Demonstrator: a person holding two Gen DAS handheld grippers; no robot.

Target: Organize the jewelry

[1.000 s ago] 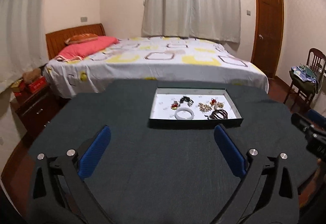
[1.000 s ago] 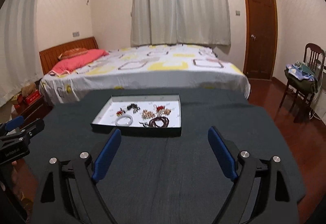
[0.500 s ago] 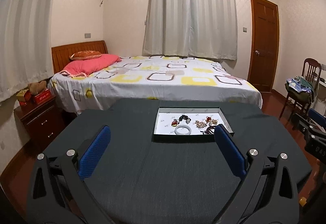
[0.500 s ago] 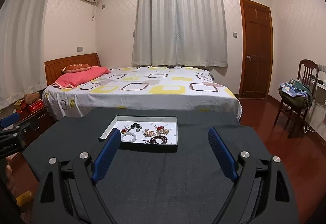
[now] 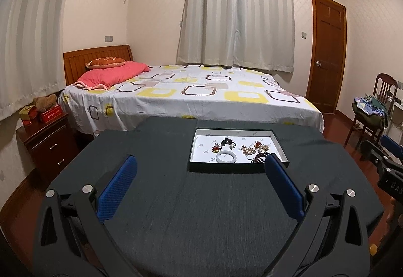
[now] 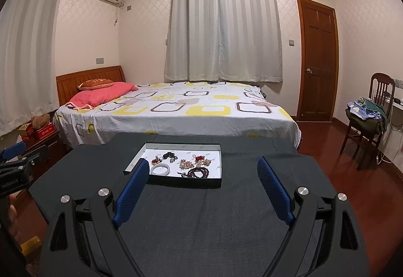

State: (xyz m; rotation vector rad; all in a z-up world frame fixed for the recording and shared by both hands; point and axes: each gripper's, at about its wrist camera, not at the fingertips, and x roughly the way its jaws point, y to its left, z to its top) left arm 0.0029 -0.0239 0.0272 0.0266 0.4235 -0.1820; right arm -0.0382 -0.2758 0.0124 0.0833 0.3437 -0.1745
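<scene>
Table (image 5: 201,214): dark matt woven cloth, fine rough weave. Tray (image 5: 192,151): matt dark card walls, white paper liner with faint print. Bangle (image 5: 226,157) at 6 o'clock in tray: smooth, glossy, milky (stone or glass, can't tell). Bead string (image 6: 197,172): dark red, glossy. Left gripper (image 5: 200,163): matt black plastic arms, shiny metal screws; pads (image 5: 117,188) blue, textured. Floor (image 6: 352,176): glossy red-brown wood.

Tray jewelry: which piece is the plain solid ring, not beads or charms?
The white bangle, lying flat at the near left of the tray. It is one smooth closed hoop; the dark red bead strand beside it and the pieces behind are beaded or clustered.
</scene>
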